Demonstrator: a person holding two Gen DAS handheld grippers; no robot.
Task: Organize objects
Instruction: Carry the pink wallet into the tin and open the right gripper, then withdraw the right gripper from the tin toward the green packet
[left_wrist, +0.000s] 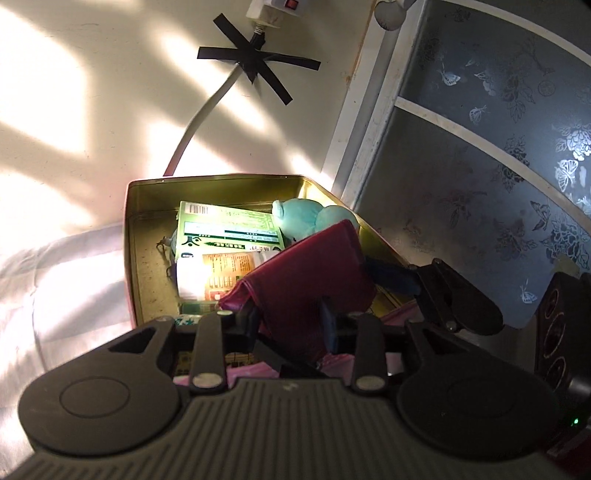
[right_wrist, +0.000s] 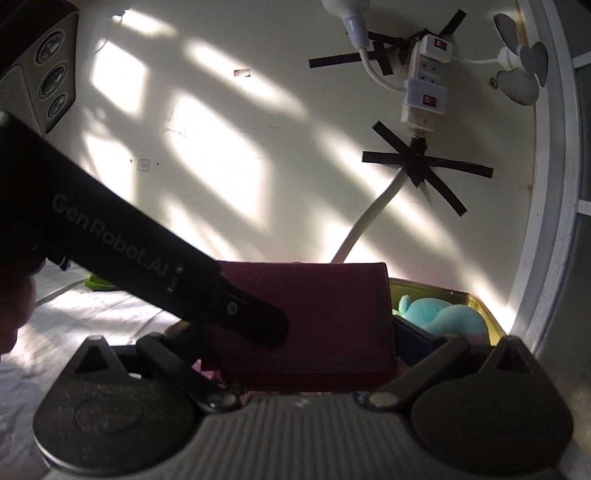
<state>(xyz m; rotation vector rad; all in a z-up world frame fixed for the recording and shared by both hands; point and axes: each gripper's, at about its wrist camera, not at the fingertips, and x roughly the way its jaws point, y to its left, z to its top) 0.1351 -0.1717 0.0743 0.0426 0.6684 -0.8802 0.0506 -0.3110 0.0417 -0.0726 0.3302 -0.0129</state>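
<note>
A dark red wallet (left_wrist: 310, 273) is held over an open gold tin box (left_wrist: 147, 236). My left gripper (left_wrist: 291, 321) is shut on the wallet's near end. My right gripper (right_wrist: 299, 347) grips the same wallet (right_wrist: 332, 314) by its edges, with one blue finger (left_wrist: 395, 277) showing at its right side. The tin holds a green carton (left_wrist: 225, 229), an orange-printed packet (left_wrist: 229, 269) and a teal plush toy (left_wrist: 310, 214), which also shows in the right wrist view (right_wrist: 439, 314). The left gripper's body (right_wrist: 147, 266) crosses the right wrist view.
The tin rests on a white cloth (left_wrist: 66, 273) against a cream wall. A power strip (right_wrist: 424, 85) and its white cable (left_wrist: 199, 125) are taped to the wall. A patterned glass door (left_wrist: 480, 166) stands to the right. A small white fan (right_wrist: 517, 62) hangs by the door frame.
</note>
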